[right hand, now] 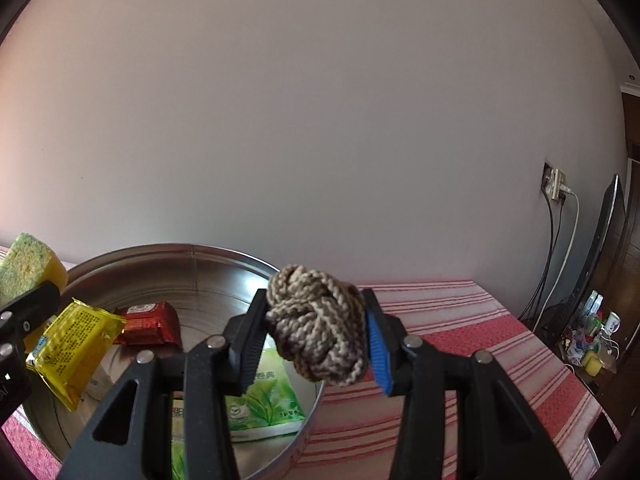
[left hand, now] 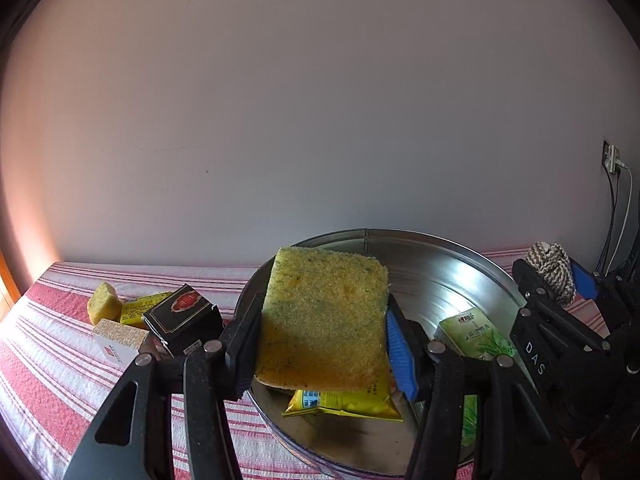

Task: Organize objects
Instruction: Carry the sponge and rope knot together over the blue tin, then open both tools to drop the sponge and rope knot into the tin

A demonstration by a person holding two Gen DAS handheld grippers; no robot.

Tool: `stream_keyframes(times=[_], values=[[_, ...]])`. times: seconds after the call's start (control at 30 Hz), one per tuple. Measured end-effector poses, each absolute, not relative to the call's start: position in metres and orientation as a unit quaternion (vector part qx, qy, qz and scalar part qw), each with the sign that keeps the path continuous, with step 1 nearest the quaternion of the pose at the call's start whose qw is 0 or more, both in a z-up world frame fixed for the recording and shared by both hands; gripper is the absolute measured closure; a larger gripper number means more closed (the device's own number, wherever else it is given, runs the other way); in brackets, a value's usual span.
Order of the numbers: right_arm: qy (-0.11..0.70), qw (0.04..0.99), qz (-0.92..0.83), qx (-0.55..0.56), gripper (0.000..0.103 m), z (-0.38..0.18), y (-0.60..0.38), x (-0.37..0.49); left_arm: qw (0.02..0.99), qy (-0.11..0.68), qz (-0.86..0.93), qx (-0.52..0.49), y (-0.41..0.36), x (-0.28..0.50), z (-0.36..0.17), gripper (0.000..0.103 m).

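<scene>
My left gripper is shut on a yellow-green sponge, held above the near rim of a round metal basin. My right gripper is shut on a brown-and-beige rope knot ball, raised over the basin's right edge. The same rope ball shows at the right of the left wrist view, and the sponge at the left of the right wrist view. In the basin lie a yellow packet, a red packet and a green tea packet.
On the red-and-white striped cloth left of the basin sit a small yellow sponge piece, a yellow packet, a black box and a white box. A plain wall stands behind. Cables and a socket lie at right.
</scene>
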State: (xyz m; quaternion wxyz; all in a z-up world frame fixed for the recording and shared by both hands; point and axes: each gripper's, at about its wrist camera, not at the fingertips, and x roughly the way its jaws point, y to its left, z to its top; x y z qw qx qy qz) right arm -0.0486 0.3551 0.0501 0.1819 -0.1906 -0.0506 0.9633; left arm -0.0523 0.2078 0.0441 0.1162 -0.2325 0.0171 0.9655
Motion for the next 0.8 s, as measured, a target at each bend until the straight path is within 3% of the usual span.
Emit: stream_keyframes(times=[0.57,0.67,0.73,0.8], values=[[-0.059,0.117,0.958,-0.256,0.057,0.026,0.361,-0.066,0.138,0.046,0.957,-0.249,0.221,-0.066,0.031,0.045],[-0.054,0.078,0.959,-0.267,0.053,0.022,0.36,-0.068,0.146,0.066,0.957,-0.24,0.223,-0.064,0.03,0.039],[-0.052,0.084,0.961,-0.259,0.04,0.023,0.362,-0.064,0.133,0.065,0.961,-0.235,0.22,-0.064,0.032,0.032],[-0.037,0.087,0.963,-0.252,0.027,0.023,0.368,-0.06,0.121,0.051,0.964,-0.233,0.213,-0.063,0.037,0.013]])
